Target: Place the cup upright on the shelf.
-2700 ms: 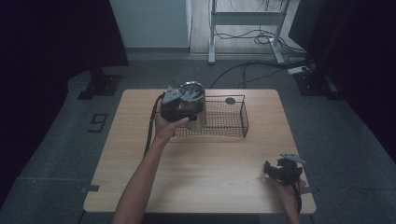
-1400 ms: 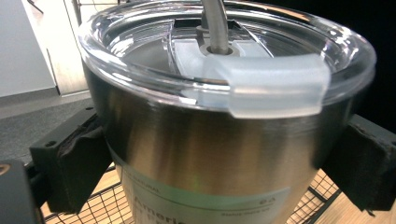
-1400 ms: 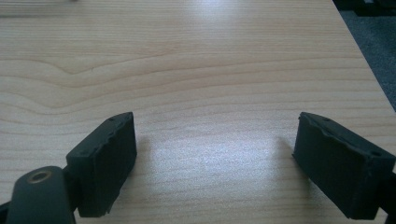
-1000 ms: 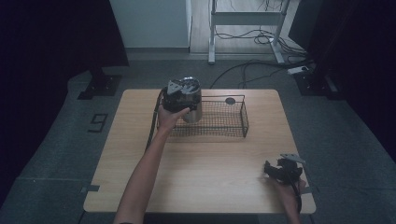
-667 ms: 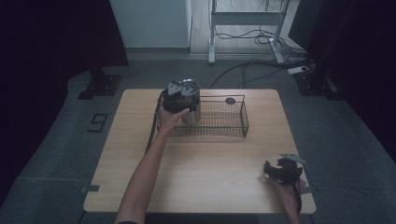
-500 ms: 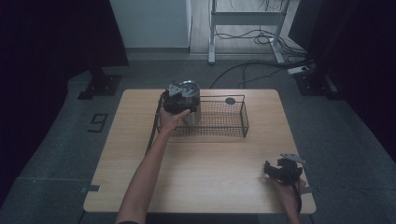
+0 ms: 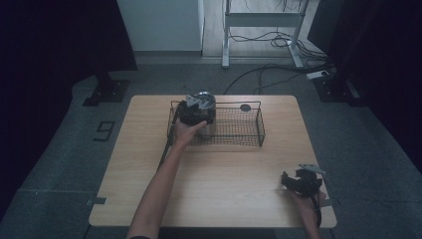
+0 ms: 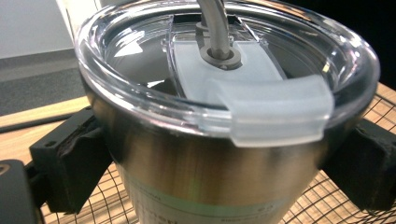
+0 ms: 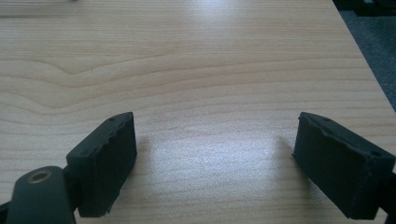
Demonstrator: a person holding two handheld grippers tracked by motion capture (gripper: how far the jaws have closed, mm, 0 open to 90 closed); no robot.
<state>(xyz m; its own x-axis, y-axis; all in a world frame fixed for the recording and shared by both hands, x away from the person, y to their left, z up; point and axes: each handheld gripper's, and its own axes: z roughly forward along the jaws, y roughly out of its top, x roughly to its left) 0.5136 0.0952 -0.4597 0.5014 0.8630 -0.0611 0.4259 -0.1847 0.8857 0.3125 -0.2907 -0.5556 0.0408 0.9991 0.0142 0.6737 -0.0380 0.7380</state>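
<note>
A steel tumbler [image 8: 219,172] with a clear lid and a straw stands upright at the left end of a black wire basket [image 7: 249,130]. My left gripper [image 7: 195,113] is shut on the tumbler [image 7: 206,110], one jaw pressing each side of its body just under the lid. In the left gripper view, wire mesh lies under and around the cup. My right gripper [image 7: 302,181] rests low over the table's front right corner. Its jaws stand wide apart, with bare wood between the fingertips [image 9: 107,163].
A small dark round object [image 7: 245,107] lies on the table [image 7: 219,199] behind the basket. The table's right edge [image 9: 369,65] is close to my right gripper. Cables and a metal stand [image 7: 259,20] are on the floor beyond the table.
My left gripper has carried the tumbler a little to the right and lower, from the basket's left rim down into its left end. The right gripper has stayed still.
</note>
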